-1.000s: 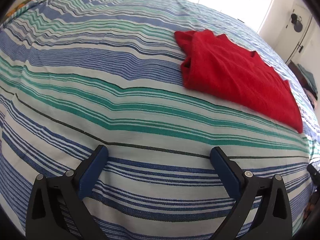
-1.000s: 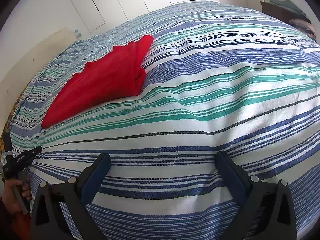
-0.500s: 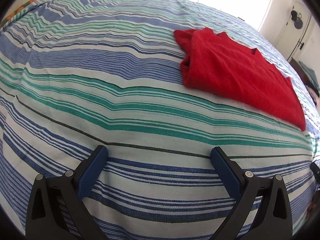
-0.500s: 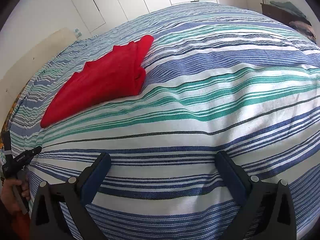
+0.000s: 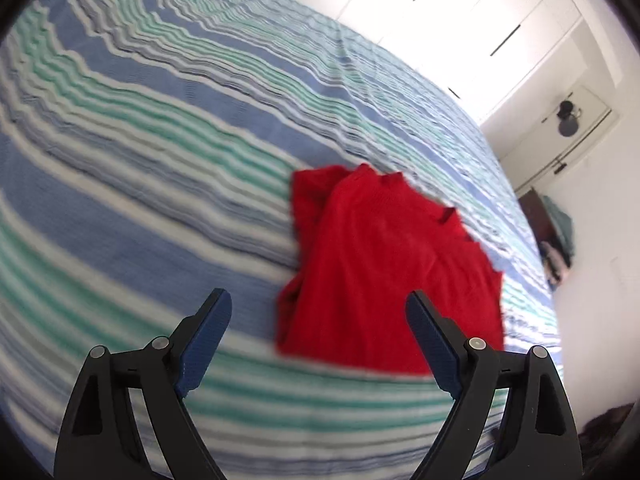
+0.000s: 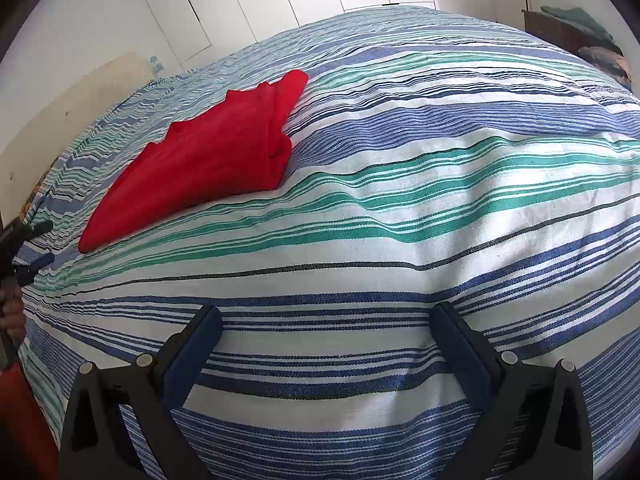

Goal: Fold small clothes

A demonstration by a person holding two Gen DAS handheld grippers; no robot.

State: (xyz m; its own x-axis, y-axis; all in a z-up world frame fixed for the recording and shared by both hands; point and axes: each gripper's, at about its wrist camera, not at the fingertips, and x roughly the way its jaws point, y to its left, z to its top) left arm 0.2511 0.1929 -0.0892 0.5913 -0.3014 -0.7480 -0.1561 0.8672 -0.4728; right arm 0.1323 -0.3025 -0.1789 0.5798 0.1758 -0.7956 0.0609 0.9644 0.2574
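Left gripper (image 5: 318, 312) and right gripper (image 6: 328, 330) both gape wide, holding nothing.

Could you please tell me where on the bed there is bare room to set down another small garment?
The striped bedspread is bare right of the red garment and ahead of the right gripper. The left gripper crowds the garment's near edge.

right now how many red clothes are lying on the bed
1. A single red garment lies loosely bunched on the striped bedspread, just ahead of the open left claw. Any layers folded beneath it are hidden.
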